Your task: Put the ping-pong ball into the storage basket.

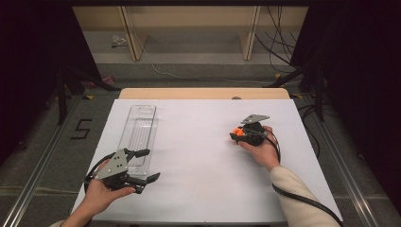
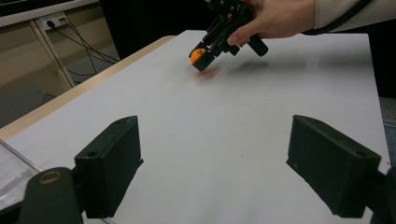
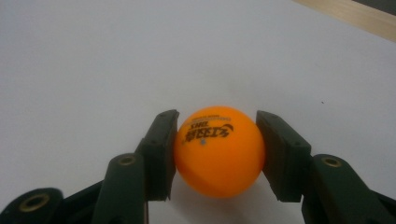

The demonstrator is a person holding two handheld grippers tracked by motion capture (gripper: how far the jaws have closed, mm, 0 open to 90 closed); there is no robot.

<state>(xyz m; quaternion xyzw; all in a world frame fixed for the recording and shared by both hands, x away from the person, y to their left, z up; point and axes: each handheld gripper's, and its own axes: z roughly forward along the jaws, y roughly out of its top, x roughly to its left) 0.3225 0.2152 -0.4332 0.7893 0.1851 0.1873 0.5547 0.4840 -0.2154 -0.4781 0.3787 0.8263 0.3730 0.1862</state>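
The orange ball [image 3: 218,151], a table-tennis ball with dark print on its upper face, sits squarely between the two black jaws of the right claw [image 3: 218,154], which press on its opposite sides at about its widest girth; that looks like the sensible hold, since a light, smooth sphere would squirt out if pinched off-centre. In the high view the ball [image 1: 239,132] is at the right of the table [image 1: 198,189], toward the far side, low over the white top or just on it; I cannot tell which, though the left gripper view shows a faint orange glow on the surface under it [image 2: 198,54]. The right hand [image 1: 262,147] wraps the tool from behind, tilting it down and toward the middle of the table. Well apart, at the near left, the left claw [image 1: 146,165] is held with its jaws spread wide and nothing between them, pointing across the table toward the ball, probably waiting. Just beside it lies a clear plastic tray [image 1: 139,130], long and narrow, a likely destination for the ball.
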